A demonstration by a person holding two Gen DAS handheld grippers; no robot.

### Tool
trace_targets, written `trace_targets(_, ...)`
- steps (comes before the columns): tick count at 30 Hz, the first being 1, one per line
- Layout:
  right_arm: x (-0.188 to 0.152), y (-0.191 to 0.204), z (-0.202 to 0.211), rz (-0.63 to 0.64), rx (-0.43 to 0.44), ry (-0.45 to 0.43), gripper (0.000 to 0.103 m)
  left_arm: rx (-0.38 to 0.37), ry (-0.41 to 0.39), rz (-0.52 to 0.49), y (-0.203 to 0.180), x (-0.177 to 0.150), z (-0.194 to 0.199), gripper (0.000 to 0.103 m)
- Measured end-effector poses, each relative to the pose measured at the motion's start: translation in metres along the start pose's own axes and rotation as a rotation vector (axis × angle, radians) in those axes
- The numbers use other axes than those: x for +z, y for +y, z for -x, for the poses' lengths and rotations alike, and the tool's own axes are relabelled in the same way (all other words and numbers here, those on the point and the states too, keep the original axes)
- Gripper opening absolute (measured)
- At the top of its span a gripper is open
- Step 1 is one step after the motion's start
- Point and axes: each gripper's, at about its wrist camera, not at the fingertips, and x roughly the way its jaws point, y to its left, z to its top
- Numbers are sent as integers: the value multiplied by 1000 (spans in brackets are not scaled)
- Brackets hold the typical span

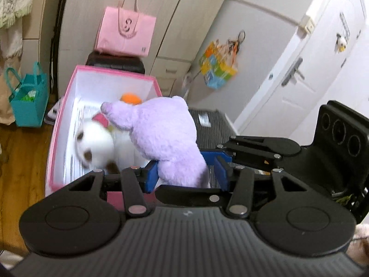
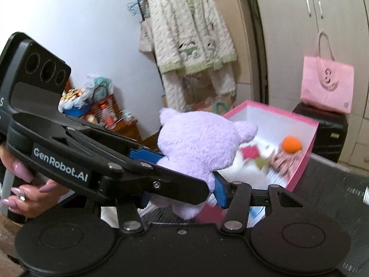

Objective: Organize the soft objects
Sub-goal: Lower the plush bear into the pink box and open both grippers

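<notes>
A purple plush bear (image 1: 166, 138) is held above the near end of a pink box (image 1: 69, 97), gripped from both sides at once. In the left wrist view, the left gripper (image 1: 186, 173) is seen with its blue fingers (image 1: 151, 175) set moderately apart, and the lower body of the bear is clamped between them. The fingers of the right gripper (image 1: 233, 155) are seen just beyond the left gripper's right-hand finger, pressed against the same plush body.

In the right wrist view, the right gripper (image 2: 182, 190) is shown with its blue pads (image 2: 220, 190) partly spread and the bear (image 2: 200, 147) pinched between them at its base. The left gripper (image 2: 147, 154) crosses in from the left of these fingers, and its blue finger is seen touching the bear's side. A hand (image 2: 27, 189) with long pink nails is wrapped around the left gripper's handle.

Ahead of the fingers, the pink box (image 2: 302, 159) lies open with its white interior exposed. Inside it, a white plush toy with brown patches (image 1: 94, 143) is seen just left of the bear, blurred, and an orange ball (image 1: 131, 98) lies farther in, beyond the bear's head. A pink tote bag (image 1: 125, 31) stands beyond the far end of the box, on a dark case (image 1: 115, 63). A teal bag (image 1: 28, 99) is seen on the floor to the left of the box.
</notes>
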Motion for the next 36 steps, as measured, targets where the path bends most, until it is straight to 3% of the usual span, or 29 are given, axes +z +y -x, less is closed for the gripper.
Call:
trace_targets(6, 32, -30, -26, 33, 5, -4, 58, -14, -46, 12, 22, 33, -16, 48)
trace_targets(12, 59, -55, -62, 73, 2, 12, 58, 20, -79, 80, 56, 57, -43, 48)
trace_targets(17, 68, -87, -102, 37, 15, 80, 58, 52, -28, 175, 91, 73, -80, 48)
trace_targets(27, 71, -123, -155, 101, 31, 225, 58, 96, 88, 256, 127, 80, -140, 48)
trace_targets(30, 67, -125, -163, 133, 23, 242, 61, 135, 95, 250, 127, 78, -144, 52)
trace_targets(33, 66, -124, -176, 192, -43, 255, 68, 145, 101, 289, 129, 79, -149, 65)
trace_targets(36, 65, -124, -183, 212, -76, 274, 70, 149, 76, 290, 125, 75, -146, 66)
